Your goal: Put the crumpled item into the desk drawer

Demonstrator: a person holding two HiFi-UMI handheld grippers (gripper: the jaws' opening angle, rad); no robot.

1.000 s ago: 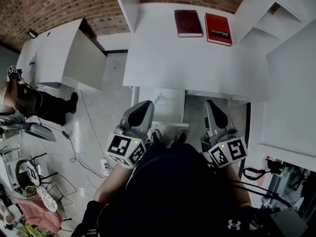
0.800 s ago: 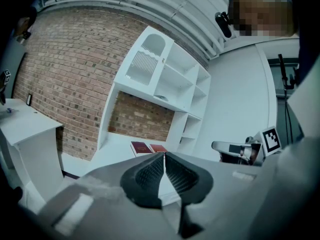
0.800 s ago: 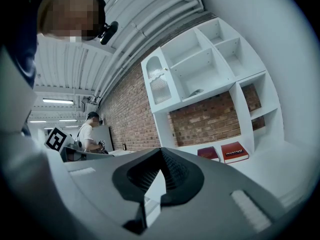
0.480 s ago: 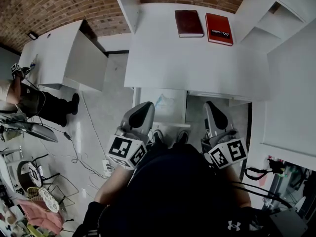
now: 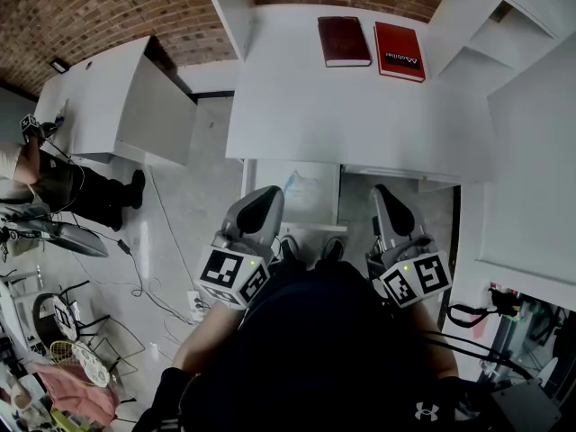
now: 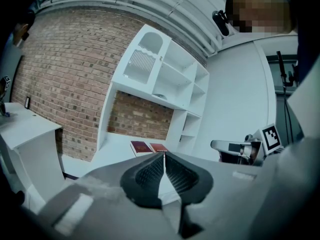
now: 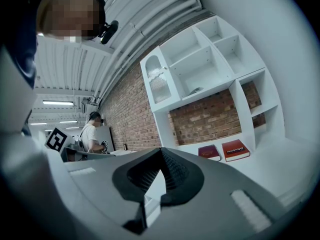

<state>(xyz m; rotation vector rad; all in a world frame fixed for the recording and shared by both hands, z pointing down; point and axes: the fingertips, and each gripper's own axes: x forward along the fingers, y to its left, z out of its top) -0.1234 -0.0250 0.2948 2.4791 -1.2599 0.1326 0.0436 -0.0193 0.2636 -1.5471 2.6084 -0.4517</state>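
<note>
1. Left gripper (image 5: 263, 198): I read the jaws as fully closed, ribbed pad against ribbed pad, with nothing between them. The gripper sits low, close to the operator's body, at the near-left corner of the desk drawer (image 5: 319, 203).
2. Right gripper (image 5: 387, 196): its own view shows the jaws meeting at the tips, with nothing held. It sits just right of the drawer, on the near side of the desk edge.
3. Desk drawer: it stands pulled out toward me from the near edge of the white desk (image 5: 360, 115), on the desk's left portion.
4. Crumpled item (image 5: 295, 184): a pale, bluish, translucent wad lying inside the open drawer, in its far half. I see neither gripper touching it; both are on its near side, one to each side.
5. Desk top: two books lie side by side at the far edge. The dark red book (image 5: 344, 41) is on the left and the red book (image 5: 399, 52) on the right, close together but apart.
6. Shelf unit (image 5: 504, 25): white, open compartments, at the far right against the brick wall (image 5: 81, 12).
7. Left of the desk: a second white table (image 5: 99, 97) stands well apart. A person (image 5: 54, 183) stands at its near-left side.
</note>
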